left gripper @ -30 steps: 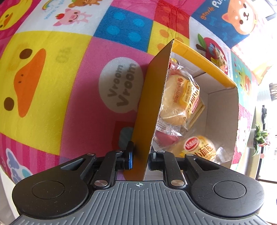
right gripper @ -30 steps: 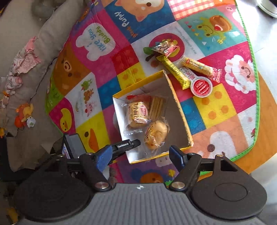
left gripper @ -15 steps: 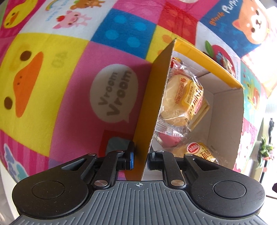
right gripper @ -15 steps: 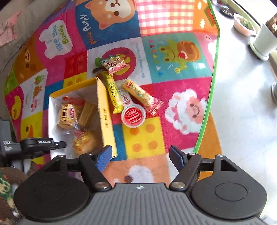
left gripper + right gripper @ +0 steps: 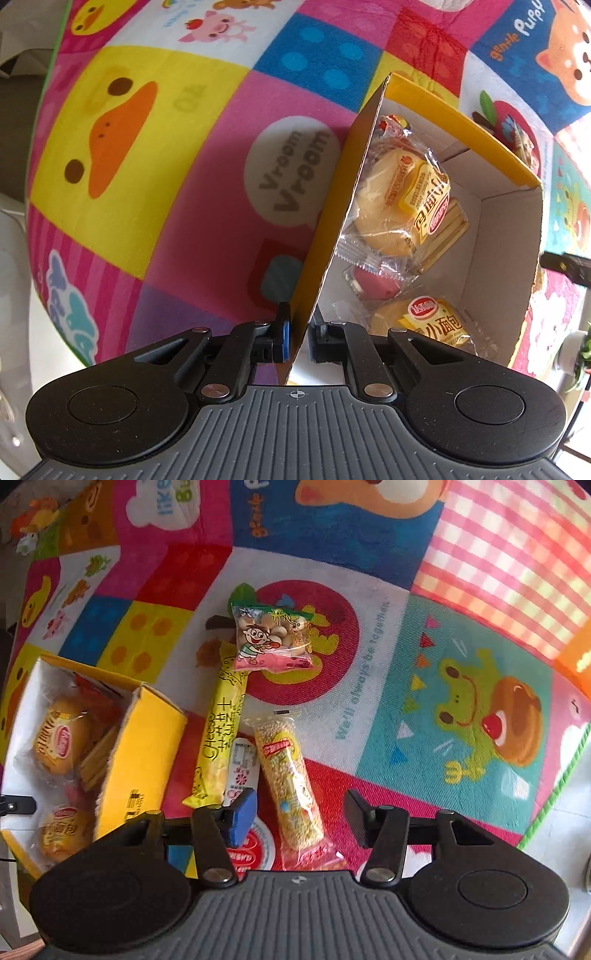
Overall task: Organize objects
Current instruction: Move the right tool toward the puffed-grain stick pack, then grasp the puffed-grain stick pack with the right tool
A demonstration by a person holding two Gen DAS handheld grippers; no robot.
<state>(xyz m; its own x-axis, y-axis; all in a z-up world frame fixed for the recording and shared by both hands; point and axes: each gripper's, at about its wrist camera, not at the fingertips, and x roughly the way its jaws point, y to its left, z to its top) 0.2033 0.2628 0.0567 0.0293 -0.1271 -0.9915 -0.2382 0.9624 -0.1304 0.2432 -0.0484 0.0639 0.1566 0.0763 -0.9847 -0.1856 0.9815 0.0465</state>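
Note:
My left gripper (image 5: 299, 338) is shut on the near wall of the yellow cardboard box (image 5: 334, 229). The box holds wrapped small breads (image 5: 406, 192), a pink sweet (image 5: 375, 286) and wafers. In the right wrist view the box (image 5: 142, 753) lies at the left. My right gripper (image 5: 301, 818) is open and empty, low over a grain bar (image 5: 291, 779). Beside the bar lie a yellow cheese stick (image 5: 221, 738), a white-and-red round-ended pack (image 5: 243, 771) and a biscuit bag (image 5: 273, 638).
Everything lies on a colourful cartoon play mat (image 5: 461, 686). Its green edge (image 5: 565, 771) runs at the right, with bare floor beyond. Small toys (image 5: 33, 520) sit at the top left off the mat.
My right gripper has swung right and come down close over the loose snacks, still open. My left gripper keeps its hold on the box wall, and its view has shifted slightly.

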